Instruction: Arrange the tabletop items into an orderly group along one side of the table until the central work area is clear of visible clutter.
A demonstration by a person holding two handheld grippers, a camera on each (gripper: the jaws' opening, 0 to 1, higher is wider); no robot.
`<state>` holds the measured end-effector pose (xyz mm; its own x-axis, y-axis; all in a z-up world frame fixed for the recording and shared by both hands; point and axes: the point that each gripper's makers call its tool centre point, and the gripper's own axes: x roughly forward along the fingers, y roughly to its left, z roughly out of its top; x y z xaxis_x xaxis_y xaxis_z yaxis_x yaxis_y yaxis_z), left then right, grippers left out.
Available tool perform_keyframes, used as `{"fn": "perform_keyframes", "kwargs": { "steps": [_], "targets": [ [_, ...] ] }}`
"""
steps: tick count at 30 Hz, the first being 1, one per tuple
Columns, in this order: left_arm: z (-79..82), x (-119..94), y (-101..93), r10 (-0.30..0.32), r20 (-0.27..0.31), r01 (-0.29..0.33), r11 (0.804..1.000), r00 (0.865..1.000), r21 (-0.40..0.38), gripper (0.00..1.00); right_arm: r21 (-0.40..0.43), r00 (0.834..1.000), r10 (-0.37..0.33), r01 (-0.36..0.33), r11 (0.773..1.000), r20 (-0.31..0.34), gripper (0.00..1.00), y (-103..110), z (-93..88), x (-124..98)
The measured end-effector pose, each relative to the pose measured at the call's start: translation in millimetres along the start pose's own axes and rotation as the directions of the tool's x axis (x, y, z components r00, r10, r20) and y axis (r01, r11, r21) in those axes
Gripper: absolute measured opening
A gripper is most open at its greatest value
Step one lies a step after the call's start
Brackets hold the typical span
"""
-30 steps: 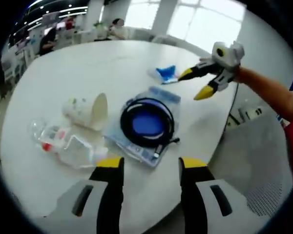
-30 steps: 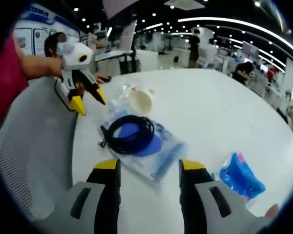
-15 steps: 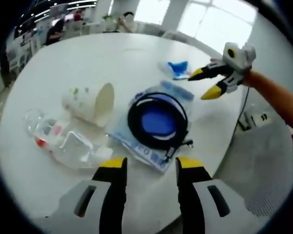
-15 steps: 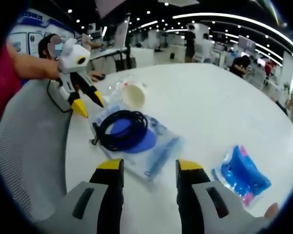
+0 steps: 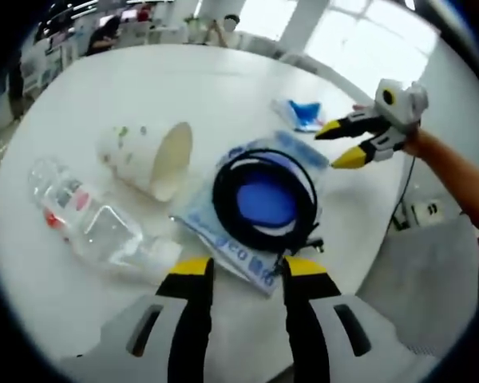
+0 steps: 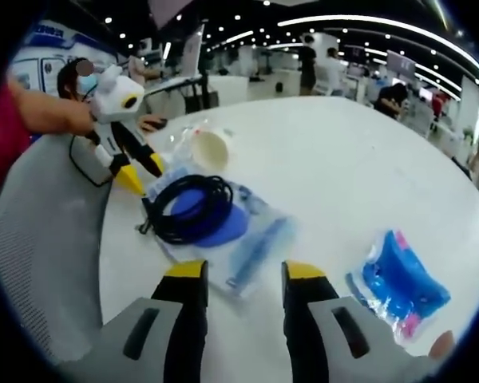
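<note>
While poised over the cable pouch (image 5: 259, 209), left gripper (image 5: 241, 269) and right gripper (image 6: 243, 273), fingers apart.

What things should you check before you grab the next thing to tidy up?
1. Left gripper open: ok.
2. Right gripper open: ok.
3. Black cable coil resting on its clear bag, free to pick: ok.
4. Paper cup upright: not ok, it lies on its side.
5. Plastic bottle empty: cannot tell.
6. Blue packet apart from the other items: ok.
</note>
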<state>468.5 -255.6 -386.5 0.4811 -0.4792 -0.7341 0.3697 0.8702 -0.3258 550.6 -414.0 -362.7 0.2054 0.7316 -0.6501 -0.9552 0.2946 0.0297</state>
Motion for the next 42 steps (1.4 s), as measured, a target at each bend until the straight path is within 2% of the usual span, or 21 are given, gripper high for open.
{"fn": "perform_keyframes", "kwargs": {
  "steps": [15, 23, 31, 42],
  "targets": [
    [-1.8, 5.1, 4.1, 0.024, -0.007, -0.024, 0.999, 1.000, -0.033, 0.24, 0.069, 0.999, -0.031, 0.034, 0.997, -0.037, 0.29, -6.0, -7.2, 13.6],
    [-1.5, 7.5, 7.8, 0.035, -0.010, -0.035, 0.999, 0.999, -0.034, 0.19, 0.093, 0.997, -0.034, 0.040, 0.995, -0.066, 0.15, -6.1, -11.3, 18.2],
    [0.5, 8.9, 11.1, 0.040, -0.007, -0.040, 0.998, 0.999, -0.053, 0.13, 0.096, 0.995, -0.040, 0.048, 0.994, -0.087, 0.10, -6.0, -13.4, 20.0],
    [3.1, 11.2, 13.1, 0.053, -0.011, -0.053, 0.997, 0.999, -0.048, 0.10, 0.115, 0.994, -0.038, 0.049, 0.992, -0.098, 0.03, -3.0, -15.7, 19.8]
  ]
}}
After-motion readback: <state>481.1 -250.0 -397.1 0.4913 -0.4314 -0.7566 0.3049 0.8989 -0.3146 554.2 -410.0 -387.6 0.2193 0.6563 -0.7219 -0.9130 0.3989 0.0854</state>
